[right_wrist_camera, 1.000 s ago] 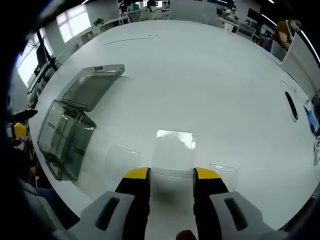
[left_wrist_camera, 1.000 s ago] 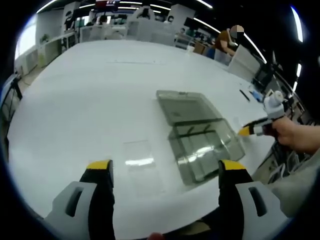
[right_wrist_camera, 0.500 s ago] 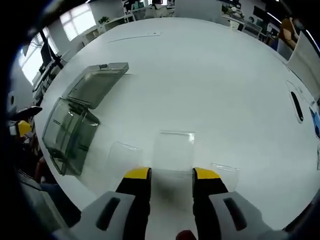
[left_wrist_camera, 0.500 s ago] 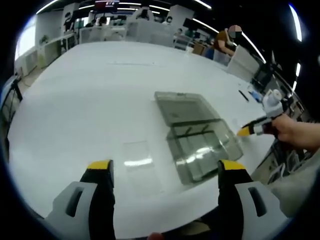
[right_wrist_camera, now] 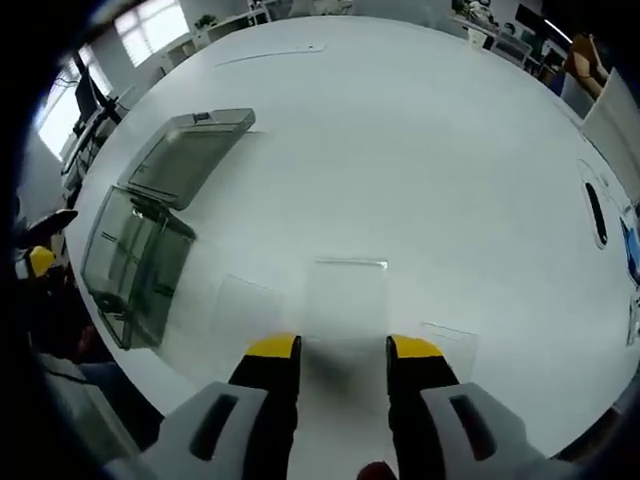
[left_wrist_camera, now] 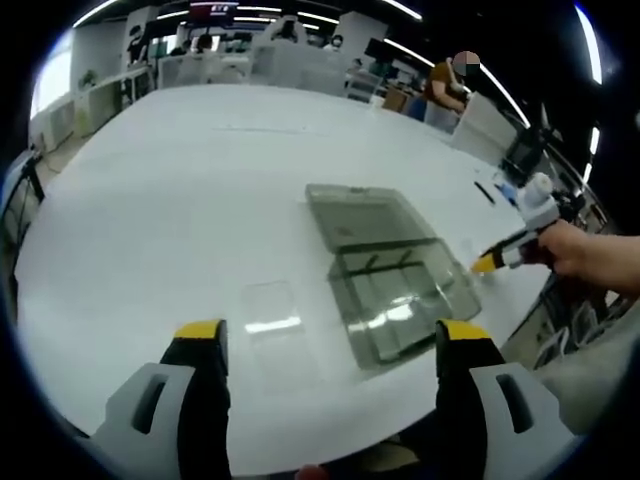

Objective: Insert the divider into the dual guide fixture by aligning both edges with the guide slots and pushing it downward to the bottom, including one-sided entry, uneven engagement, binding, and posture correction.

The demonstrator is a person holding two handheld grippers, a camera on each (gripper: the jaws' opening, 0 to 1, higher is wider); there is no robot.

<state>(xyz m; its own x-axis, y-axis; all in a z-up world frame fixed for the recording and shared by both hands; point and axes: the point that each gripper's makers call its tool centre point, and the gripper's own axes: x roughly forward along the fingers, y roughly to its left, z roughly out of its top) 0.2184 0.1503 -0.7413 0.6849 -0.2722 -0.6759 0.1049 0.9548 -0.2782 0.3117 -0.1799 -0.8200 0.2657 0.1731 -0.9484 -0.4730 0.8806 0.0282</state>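
The dual guide fixture (left_wrist_camera: pixel 400 295) is a smoky clear box with its lid (left_wrist_camera: pixel 360 215) folded back, standing on the white table (left_wrist_camera: pixel 180 190). It also lies at the left as the fixture (right_wrist_camera: pixel 130 255). My left gripper (left_wrist_camera: pixel 332 335) hangs open and wide above the table's near edge, with a clear divider (left_wrist_camera: pixel 275 325) lying flat just ahead of it. My right gripper (right_wrist_camera: pixel 345 348) has its jaws drawn in against the side edges of another clear divider (right_wrist_camera: pixel 347 295). The right gripper (left_wrist_camera: pixel 497 260), held by a hand (left_wrist_camera: pixel 590 255), reaches in just right of the fixture.
Two more clear sheets lie on either side of the right gripper, one left (right_wrist_camera: pixel 235 310) and one right (right_wrist_camera: pixel 450 340). A pen (right_wrist_camera: pixel 592 212) lies far right. The table edge (left_wrist_camera: pixel 540 300) runs close behind the fixture. A person (left_wrist_camera: pixel 445 85) sits beyond the table.
Both views have shifted slightly with the hands. The jaw gaps and the dividers look unchanged.
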